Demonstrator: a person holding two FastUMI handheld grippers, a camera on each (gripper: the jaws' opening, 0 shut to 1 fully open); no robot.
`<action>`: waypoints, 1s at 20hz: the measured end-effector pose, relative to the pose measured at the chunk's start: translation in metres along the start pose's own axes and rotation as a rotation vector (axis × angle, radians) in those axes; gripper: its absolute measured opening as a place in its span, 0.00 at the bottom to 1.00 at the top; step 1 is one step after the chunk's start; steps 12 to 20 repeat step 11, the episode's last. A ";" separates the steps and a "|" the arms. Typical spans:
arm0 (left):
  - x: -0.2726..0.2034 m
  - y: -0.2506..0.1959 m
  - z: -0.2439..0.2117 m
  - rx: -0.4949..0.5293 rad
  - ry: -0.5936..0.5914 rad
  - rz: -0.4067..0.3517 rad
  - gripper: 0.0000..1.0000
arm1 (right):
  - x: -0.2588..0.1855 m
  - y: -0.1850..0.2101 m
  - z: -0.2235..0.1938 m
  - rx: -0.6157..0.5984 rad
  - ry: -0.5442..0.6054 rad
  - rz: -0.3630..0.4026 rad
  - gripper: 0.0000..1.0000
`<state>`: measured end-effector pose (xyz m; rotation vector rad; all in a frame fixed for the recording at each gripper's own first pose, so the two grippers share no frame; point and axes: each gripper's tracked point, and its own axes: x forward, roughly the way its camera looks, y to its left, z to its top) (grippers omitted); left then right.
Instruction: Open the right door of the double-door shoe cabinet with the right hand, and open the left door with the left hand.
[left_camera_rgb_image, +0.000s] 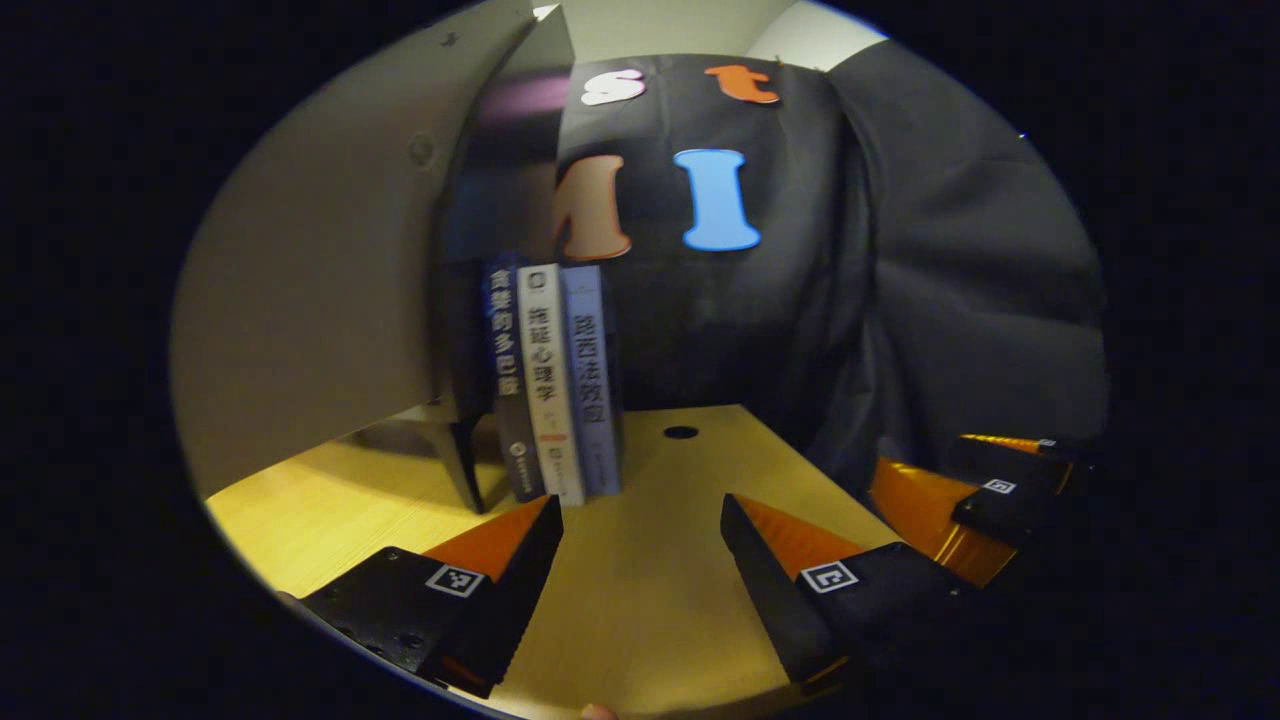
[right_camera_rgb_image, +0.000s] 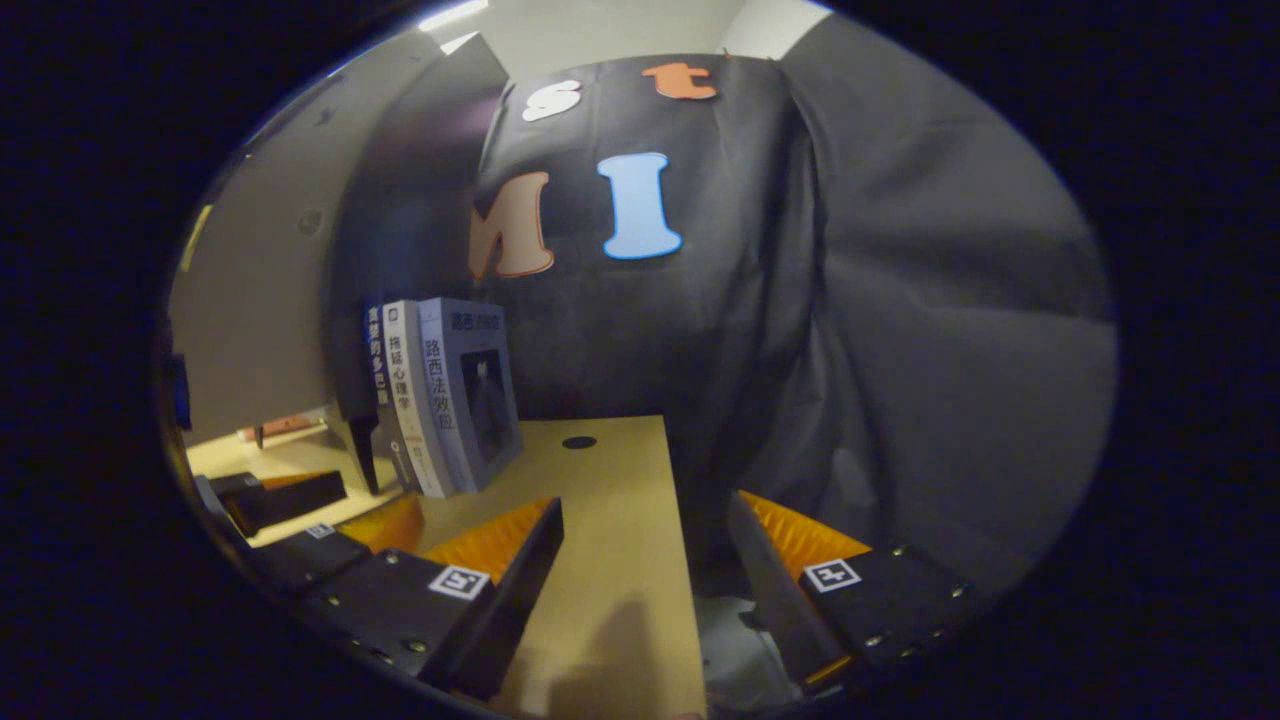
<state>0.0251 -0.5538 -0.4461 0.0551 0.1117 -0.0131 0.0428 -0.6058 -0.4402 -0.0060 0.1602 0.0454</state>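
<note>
Hovering Off the Cabinet, Both Grippers Empty

Left gripper (left_camera_rgb_image: 640, 560) holds its fingers spread apart, gripping nothing, above the wooden bench (left_camera_rgb_image: 640, 620). Right gripper (right_camera_rgb_image: 645, 560) is likewise spread and empty at the bench's right edge. The shoe cabinet (left_camera_rgb_image: 300, 300) stands far left, a pale panel swung toward the camera; which door this is cannot be told. Three books (left_camera_rgb_image: 550, 380) stand upright just right of it. Judged progress: neither gripper contacts a door, so completion is unconfirmed.
</note>
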 end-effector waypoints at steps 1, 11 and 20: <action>0.000 -0.002 0.010 0.005 -0.035 -0.001 0.99 | -0.003 0.003 -0.001 -0.003 -0.006 -0.015 1.00; -0.041 -0.003 0.019 -0.005 -0.126 -0.025 0.98 | -0.048 0.002 0.006 -0.026 -0.078 -0.015 0.98; -0.041 -0.003 0.019 -0.005 -0.126 -0.025 0.98 | -0.048 0.002 0.006 -0.026 -0.078 -0.015 0.98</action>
